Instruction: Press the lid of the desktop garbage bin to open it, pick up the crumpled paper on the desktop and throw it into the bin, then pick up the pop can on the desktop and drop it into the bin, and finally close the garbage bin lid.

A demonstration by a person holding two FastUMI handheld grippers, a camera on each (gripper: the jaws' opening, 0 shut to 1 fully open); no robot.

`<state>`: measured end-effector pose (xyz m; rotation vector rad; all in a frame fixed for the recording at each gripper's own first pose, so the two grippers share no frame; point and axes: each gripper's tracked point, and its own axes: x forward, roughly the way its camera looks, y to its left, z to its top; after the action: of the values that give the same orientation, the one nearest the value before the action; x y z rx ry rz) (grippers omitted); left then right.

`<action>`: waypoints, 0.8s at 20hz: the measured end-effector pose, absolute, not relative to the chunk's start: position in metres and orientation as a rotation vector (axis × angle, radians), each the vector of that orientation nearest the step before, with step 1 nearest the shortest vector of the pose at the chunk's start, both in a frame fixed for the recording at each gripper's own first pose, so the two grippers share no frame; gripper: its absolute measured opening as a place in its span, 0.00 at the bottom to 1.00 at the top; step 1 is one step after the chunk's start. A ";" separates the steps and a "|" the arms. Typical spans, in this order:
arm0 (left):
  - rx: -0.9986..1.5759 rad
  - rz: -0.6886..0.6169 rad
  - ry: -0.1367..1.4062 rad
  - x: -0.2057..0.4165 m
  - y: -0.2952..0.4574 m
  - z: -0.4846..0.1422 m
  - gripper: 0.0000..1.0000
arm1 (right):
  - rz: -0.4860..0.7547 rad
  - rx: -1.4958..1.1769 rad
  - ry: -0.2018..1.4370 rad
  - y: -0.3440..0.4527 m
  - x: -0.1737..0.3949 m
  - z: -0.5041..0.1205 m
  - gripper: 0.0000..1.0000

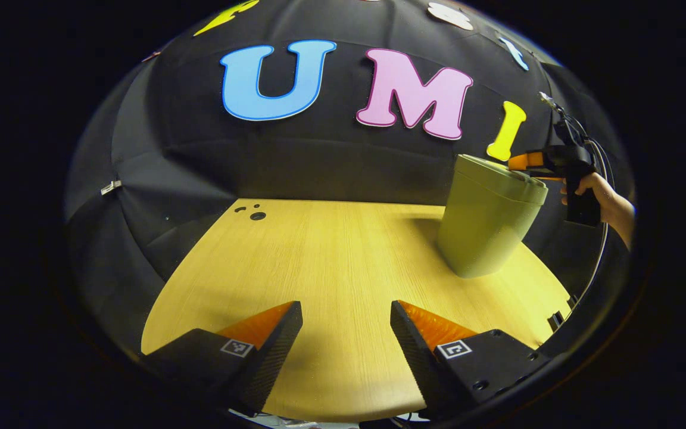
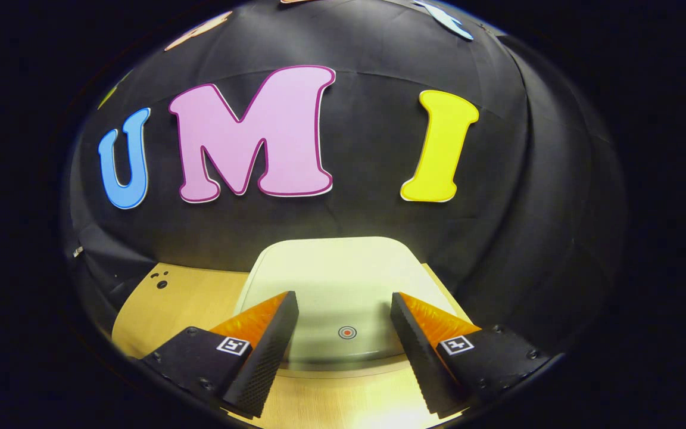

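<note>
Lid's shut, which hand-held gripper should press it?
Right. The right hand-held gripper hangs open directly above the bin lid; the left hand-held gripper is over bare desktop, away from the bin.

The left gripper (image 1: 346, 339) has two wedge-shaped fingers with ridged inner faces; behind each sits a dark block with screws and a small square black-and-white marker. The right gripper (image 2: 344, 333) looks alike. A hand (image 1: 596, 190) grips its dark handle, cables trailing above.
</note>
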<state>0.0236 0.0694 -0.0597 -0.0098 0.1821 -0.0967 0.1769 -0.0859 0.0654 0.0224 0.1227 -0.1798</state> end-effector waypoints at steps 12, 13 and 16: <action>0.004 -0.138 0.062 0.009 0.055 -0.022 0.96 | -0.190 -0.037 0.017 -0.073 0.156 0.087 0.98; 0.013 -0.126 0.040 0.006 0.057 -0.016 0.96 | -0.186 -0.049 -0.012 -0.067 0.145 0.091 0.98; 0.007 -0.094 -0.043 -0.004 0.059 0.004 0.96 | -0.148 -0.009 -0.059 -0.038 0.108 0.092 0.98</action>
<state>-0.0040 0.0586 0.0041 0.0072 -0.0428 -0.0940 0.1078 -0.0376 0.0916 -0.0092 -0.0592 -0.1484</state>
